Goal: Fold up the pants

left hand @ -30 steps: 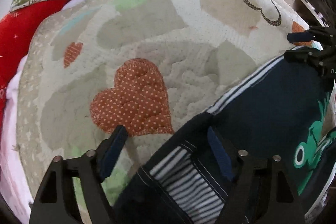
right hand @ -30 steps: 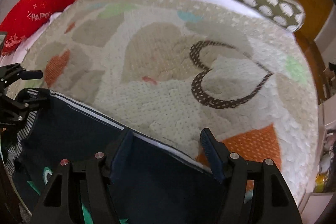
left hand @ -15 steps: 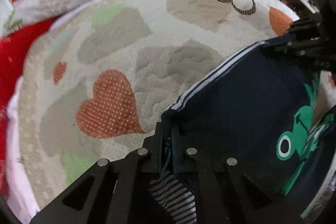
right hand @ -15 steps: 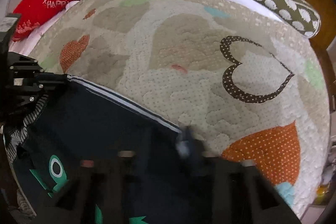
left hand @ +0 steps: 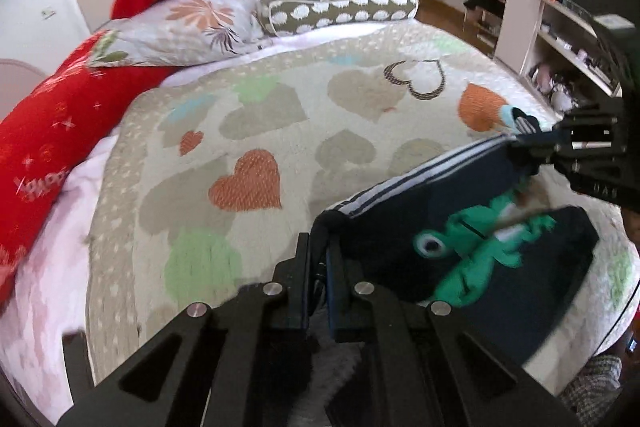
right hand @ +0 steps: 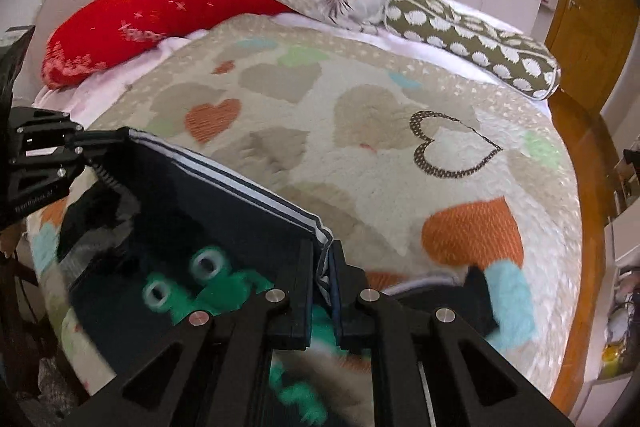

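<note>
Dark navy pants (left hand: 404,227) with white side stripes and a green frog print hang lifted above the heart-patterned quilt (left hand: 280,131). My left gripper (left hand: 319,255) is shut on one end of the striped edge. My right gripper (right hand: 325,259) is shut on the other end of that edge. Between the two the striped edge (right hand: 240,183) stretches taut, and the rest of the pants (right hand: 168,251) droops below it. In the left wrist view the right gripper (left hand: 524,151) shows at the right; in the right wrist view the left gripper (right hand: 86,145) shows at the left.
A red bolster (left hand: 60,123), a floral pillow (left hand: 192,23) and a spotted olive bolster (left hand: 340,5) lie at the head of the bed. Shelving (left hand: 560,27) with clutter stands to the right of the bed. A wooden bed rim (right hand: 592,211) runs along the right side.
Both grippers went from open around the pants' striped edge to shut on it. They then rose and pulled back, lifting the pants off the quilt, so more of the room shows.
</note>
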`<action>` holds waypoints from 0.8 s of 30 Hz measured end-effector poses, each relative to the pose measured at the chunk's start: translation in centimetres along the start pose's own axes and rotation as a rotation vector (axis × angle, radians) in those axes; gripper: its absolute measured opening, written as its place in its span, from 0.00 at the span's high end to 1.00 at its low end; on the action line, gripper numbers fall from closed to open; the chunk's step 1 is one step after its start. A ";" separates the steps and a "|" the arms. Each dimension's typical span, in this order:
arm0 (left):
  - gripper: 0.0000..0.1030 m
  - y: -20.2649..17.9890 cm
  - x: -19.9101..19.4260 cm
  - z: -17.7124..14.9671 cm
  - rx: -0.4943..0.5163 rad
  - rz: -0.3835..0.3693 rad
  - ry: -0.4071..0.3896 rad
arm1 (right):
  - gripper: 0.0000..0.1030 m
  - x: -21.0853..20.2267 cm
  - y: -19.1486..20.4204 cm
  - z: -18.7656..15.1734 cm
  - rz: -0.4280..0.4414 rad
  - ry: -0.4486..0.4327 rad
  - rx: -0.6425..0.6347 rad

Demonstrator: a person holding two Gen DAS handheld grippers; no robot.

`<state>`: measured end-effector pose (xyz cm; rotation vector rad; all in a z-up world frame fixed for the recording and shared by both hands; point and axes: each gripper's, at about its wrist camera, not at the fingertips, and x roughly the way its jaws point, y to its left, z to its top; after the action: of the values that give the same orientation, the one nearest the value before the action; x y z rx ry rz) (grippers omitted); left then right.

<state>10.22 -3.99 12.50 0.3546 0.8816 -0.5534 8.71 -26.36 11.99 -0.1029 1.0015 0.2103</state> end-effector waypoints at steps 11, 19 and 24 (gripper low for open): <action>0.94 -3.1 -4.0 -11.9 -0.145 0.021 -0.034 | 0.93 -4.5 6.3 -10.7 0.072 -0.043 0.065; 0.88 -4.2 -3.3 -17.4 -0.184 0.020 0.061 | 0.86 -3.0 7.6 -17.0 0.115 -0.027 0.205; 0.77 -3.8 -6.5 -17.8 -0.174 0.007 0.024 | 0.61 -4.5 6.8 -18.2 0.118 -0.055 0.255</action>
<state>-6.49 3.98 6.88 0.2064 0.9445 -0.4630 -10.17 -23.66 6.12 0.1937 0.9723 0.1899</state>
